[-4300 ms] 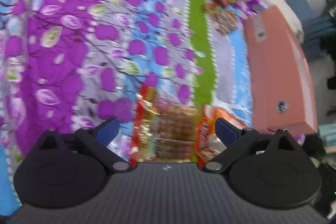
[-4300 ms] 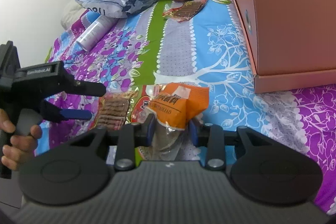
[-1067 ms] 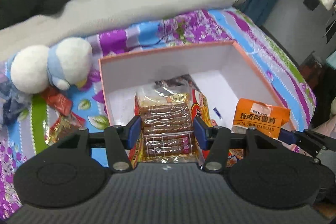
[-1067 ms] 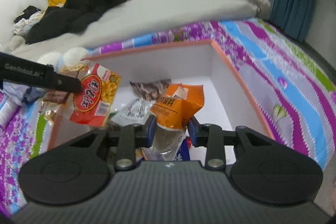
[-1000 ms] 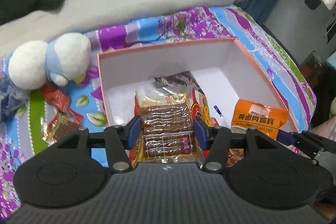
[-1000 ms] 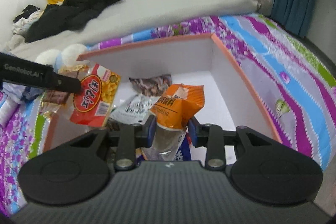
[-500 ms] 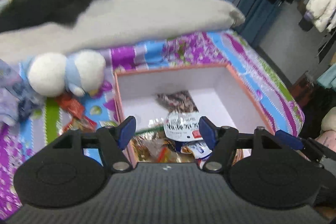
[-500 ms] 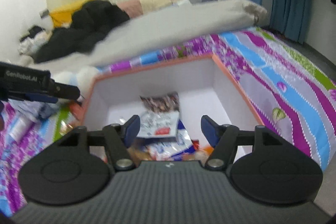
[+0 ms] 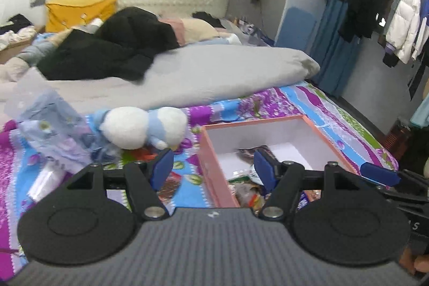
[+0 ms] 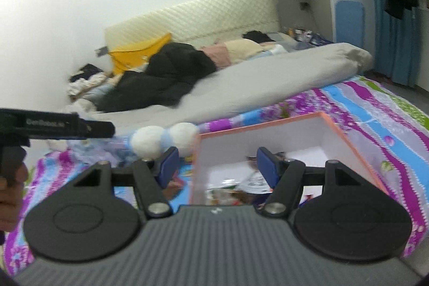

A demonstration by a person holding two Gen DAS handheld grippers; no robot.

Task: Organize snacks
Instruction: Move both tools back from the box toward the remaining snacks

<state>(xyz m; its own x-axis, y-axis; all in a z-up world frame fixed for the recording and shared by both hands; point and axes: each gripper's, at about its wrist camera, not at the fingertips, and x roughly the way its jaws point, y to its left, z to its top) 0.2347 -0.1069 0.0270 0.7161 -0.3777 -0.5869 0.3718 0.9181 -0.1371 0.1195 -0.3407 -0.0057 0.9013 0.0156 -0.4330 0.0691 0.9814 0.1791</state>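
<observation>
While raised over the flowered bedspread (image 9: 308,101), left gripper (image 9: 213,170) and right gripper (image 10: 215,166) both spread wide, gripping nothing, having just been opening. Snack packets (image 9: 245,190) heaped in the near end of the pink box (image 9: 211,170); long axis unclear, blurred. Plush toy (image 9: 139,127) just beside the box.

Left tongs (image 9: 210,168): jaws apart, just been opening, nothing between blue pads (image 9: 162,168), angled downward. Right tongs (image 10: 215,165): jaws apart, just been opening, nothing gripped, tilted down. Person's left hand (image 10: 9,195) wrapped round left tongs' handle, at right-wrist view's left edge.
</observation>
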